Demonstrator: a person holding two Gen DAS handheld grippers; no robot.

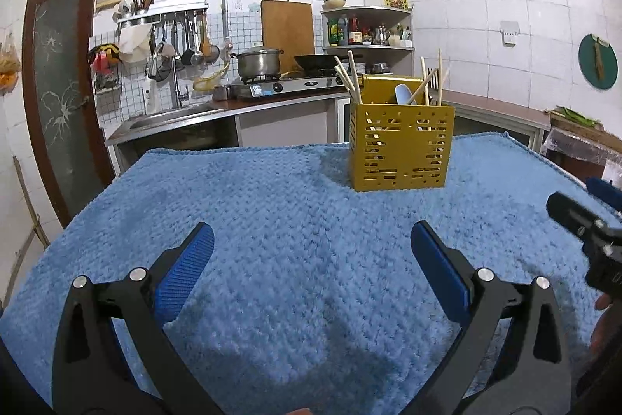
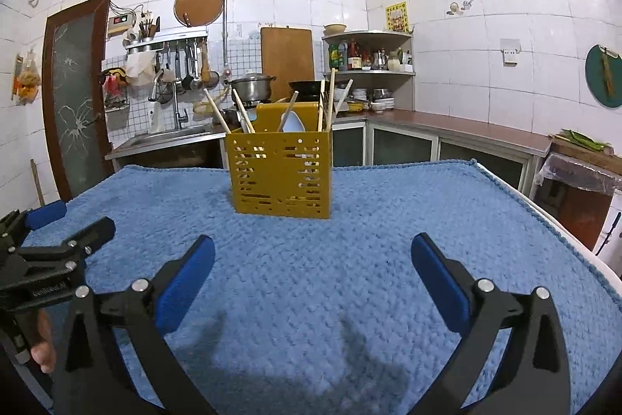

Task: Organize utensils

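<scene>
A yellow perforated utensil holder [image 1: 400,146] stands upright on the blue towel [image 1: 272,240], far and a little right of my left gripper [image 1: 311,244]. It holds several wooden chopsticks [image 1: 352,76] and a pale blue spoon [image 1: 404,94]. In the right wrist view the holder [image 2: 282,174] stands straight ahead of my right gripper [image 2: 313,253], with the chopsticks [image 2: 330,100] and spoon [image 2: 293,121] sticking up. Both grippers are open and empty, low over the towel [image 2: 388,259]. Each gripper shows at the edge of the other's view.
The towel covers a table whose right edge [image 2: 563,236] is near. Behind it run a sink counter [image 1: 175,115], a stove with a pot [image 1: 258,63] and a wok, a corner shelf [image 1: 369,30] and a long counter [image 2: 466,135].
</scene>
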